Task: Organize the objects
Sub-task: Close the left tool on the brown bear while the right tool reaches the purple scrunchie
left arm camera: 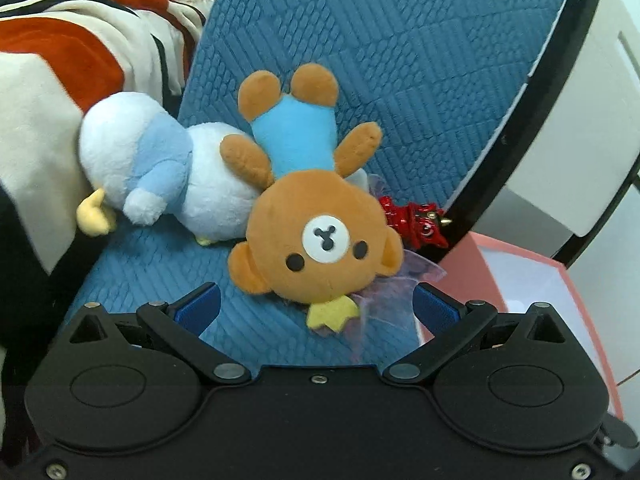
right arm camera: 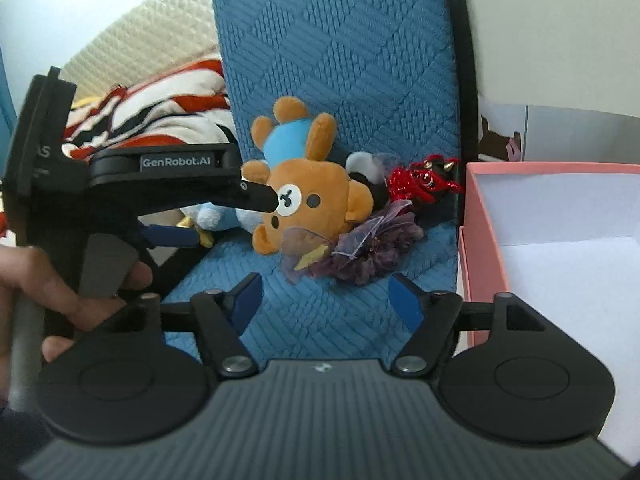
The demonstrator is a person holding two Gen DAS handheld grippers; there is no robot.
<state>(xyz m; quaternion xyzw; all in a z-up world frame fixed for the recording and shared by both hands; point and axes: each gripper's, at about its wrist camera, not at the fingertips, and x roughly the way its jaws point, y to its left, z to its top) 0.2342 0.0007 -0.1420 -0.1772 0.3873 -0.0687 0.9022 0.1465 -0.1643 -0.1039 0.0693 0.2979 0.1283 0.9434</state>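
Nothing is yet seen in the pink box (right arm camera: 560, 208) at frame right. The brown bear (left arm camera: 316, 236) and neighbouring toys are left on the blue cushion (left arm camera: 400, 60). Both the left gripper (left arm camera: 316, 312) and right gripper (right arm camera: 326, 300) are held released, empty.

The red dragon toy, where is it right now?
In both views the red dragon toy lies on the blue cushion, right of the brown bear, beside the pink box.

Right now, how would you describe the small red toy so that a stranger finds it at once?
Look at the blue quilted cushion. At its right edge, beside the pink box, lies the red toy. Unlike the soft brown bear next to it, it is shiny and spiky.
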